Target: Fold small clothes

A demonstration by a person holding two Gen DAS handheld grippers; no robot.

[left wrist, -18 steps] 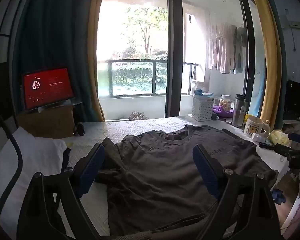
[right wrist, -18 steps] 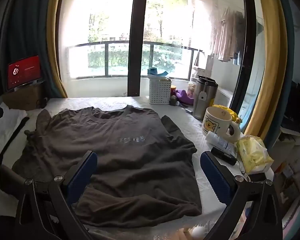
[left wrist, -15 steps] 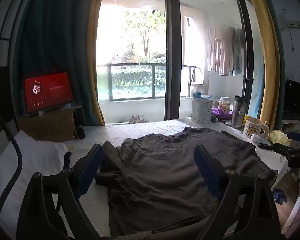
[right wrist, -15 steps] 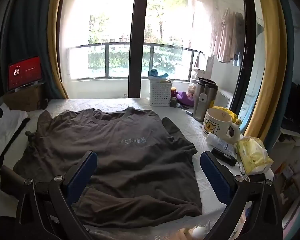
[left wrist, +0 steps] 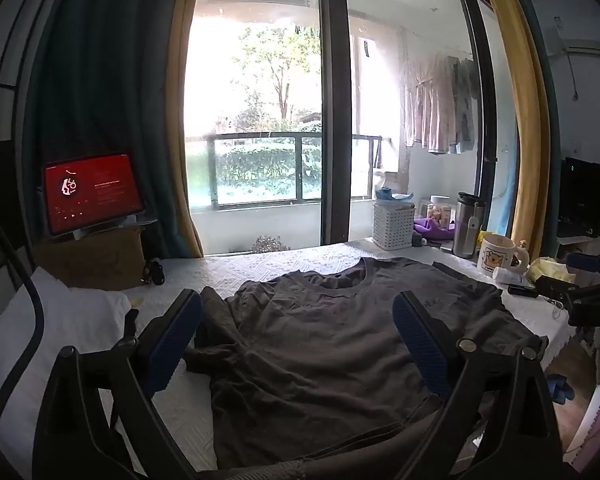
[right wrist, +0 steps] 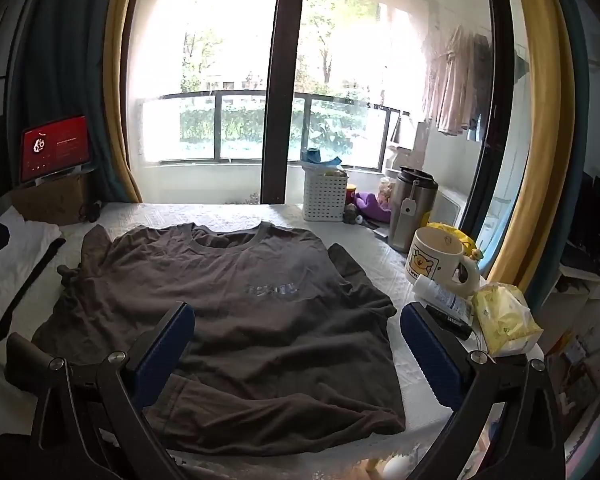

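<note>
A dark grey T-shirt (left wrist: pixel 324 344) (right wrist: pixel 240 304) lies spread face up on a white quilted surface (left wrist: pixel 252 264), collar toward the window. My left gripper (left wrist: pixel 296 316) hovers over the shirt's left half, open, nothing between its blue pads. My right gripper (right wrist: pixel 296 324) hangs above the shirt's lower right part, also open and empty. The shirt's left sleeve (left wrist: pixel 216 332) is bunched; its right sleeve (right wrist: pixel 348 264) lies folded beside the body. The right gripper shows at the right edge of the left wrist view.
On the right stand a bear mug (right wrist: pixel 436 260), a steel flask (right wrist: pixel 412 208), a white basket (right wrist: pixel 326 196), a yellow tissue pack (right wrist: pixel 504 320) and a black remote (right wrist: pixel 448 320). A white pillow (left wrist: pixel 52 332) lies at left, a red-screen tablet (left wrist: pixel 92 192) behind it.
The left gripper's view has tilted upward slightly, so the shirt sits lower in its frame. The right gripper's view has barely shifted. Both grippers stay open.
</note>
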